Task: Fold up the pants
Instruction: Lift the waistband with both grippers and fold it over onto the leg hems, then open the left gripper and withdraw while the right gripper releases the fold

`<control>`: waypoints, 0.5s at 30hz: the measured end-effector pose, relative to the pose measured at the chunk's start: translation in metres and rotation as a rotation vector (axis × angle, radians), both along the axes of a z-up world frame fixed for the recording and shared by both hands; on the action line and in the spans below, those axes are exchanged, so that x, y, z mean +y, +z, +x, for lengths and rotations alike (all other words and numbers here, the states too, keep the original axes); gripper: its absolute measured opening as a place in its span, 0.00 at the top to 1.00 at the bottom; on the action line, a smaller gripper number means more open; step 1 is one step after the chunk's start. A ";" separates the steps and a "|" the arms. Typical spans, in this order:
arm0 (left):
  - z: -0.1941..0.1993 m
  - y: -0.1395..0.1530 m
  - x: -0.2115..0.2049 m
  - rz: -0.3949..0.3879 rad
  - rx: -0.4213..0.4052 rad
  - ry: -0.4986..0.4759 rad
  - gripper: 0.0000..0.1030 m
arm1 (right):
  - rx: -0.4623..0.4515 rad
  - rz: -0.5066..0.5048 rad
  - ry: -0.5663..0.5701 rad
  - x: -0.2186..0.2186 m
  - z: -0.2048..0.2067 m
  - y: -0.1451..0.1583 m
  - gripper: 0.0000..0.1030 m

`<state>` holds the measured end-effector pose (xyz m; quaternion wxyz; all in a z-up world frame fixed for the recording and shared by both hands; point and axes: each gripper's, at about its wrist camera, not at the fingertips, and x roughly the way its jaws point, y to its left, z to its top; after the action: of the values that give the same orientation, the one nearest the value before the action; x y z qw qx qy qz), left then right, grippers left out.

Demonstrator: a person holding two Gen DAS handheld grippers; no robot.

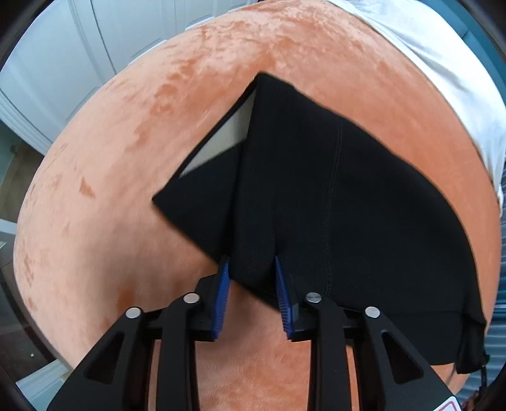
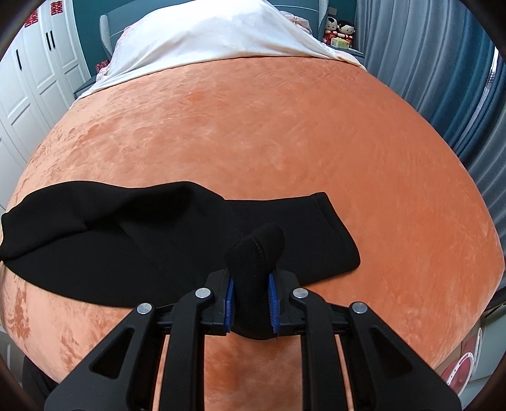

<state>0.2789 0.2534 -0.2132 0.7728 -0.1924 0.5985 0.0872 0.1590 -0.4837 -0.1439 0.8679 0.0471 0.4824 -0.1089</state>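
The black pants (image 2: 132, 243) lie on the orange bedspread (image 2: 284, 132), long axis running across the bed. The left gripper (image 1: 253, 278) and right gripper (image 2: 251, 300) each clamp a pinch of the fabric.

- Orange velvet bedspread (image 2: 284, 142): covers the bed, filling the centre of both views.
- White sheet (image 2: 215, 34): bunched at 12 o'clock, overlapping the bedspread's far edge.
- White wardrobe doors (image 2: 34, 72): at 10 o'clock, with red paper cut-outs (image 2: 42, 12).
- Two dolls (image 2: 338, 31): at 1 o'clock, beside the grey-blue curtain (image 2: 442, 63).
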 end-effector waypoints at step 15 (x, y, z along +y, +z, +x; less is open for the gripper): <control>-0.037 0.002 0.037 0.379 0.098 -0.141 0.75 | 0.039 0.001 -0.061 -0.010 -0.014 -0.028 0.76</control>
<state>0.2422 0.2906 -0.2116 0.7695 0.0034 0.6200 0.1531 0.1452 -0.4933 -0.1717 0.8545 0.0601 0.4977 -0.1360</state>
